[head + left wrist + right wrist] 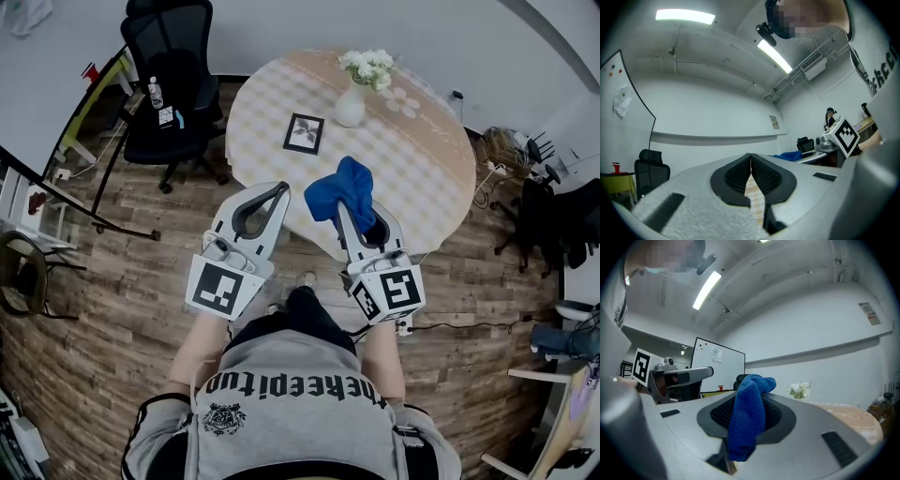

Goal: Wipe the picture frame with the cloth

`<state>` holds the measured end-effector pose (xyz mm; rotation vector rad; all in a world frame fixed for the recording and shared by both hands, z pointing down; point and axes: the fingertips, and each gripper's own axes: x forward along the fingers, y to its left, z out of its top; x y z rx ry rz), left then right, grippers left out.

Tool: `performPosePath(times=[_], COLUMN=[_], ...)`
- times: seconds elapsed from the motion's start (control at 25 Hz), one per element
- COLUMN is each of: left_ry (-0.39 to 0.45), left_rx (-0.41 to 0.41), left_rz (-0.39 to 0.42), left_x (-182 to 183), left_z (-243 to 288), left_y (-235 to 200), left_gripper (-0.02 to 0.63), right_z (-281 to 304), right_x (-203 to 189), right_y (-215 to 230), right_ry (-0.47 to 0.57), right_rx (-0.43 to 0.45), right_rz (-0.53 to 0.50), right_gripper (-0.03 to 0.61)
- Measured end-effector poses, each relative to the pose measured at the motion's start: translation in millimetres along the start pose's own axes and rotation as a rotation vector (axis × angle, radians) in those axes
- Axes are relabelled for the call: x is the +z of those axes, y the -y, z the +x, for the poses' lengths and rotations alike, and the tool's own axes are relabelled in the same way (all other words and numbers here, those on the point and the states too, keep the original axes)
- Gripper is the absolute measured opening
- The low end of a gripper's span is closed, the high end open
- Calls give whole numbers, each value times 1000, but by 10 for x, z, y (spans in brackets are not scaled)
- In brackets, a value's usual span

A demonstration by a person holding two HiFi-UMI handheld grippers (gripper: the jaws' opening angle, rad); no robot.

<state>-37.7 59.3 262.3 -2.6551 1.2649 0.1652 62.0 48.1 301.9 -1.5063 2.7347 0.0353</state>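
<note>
A small black picture frame (304,133) lies flat on the round checked table (422,169), left of a white vase of flowers (352,101). My right gripper (349,208) is shut on a blue cloth (341,190), held above the table's near edge, well short of the frame. In the right gripper view the blue cloth (749,413) hangs bunched between the jaws, pointing level across the room. My left gripper (270,192) is shut with nothing in it, beside the table's near left edge; in the left gripper view its pads (739,174) touch along one line.
A black office chair (169,84) stands left of the table by a yellow-edged desk (92,94). Cables and a basket (506,150) lie on the wooden floor to the right. A whiteboard (719,364) stands against the far wall.
</note>
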Motion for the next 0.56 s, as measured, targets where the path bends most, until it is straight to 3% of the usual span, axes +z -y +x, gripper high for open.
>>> performPosePath(times=[0.56], left_ry=[7], left_rx=[-4], left_rz=[-7], left_x=[-6], left_z=[-22], left_y=[-59], left_gripper=[18], right_z=[52], right_x=[7], right_y=[-56], right_ry=[3], right_rx=[0], right_rz=[-6], right_gripper=[98])
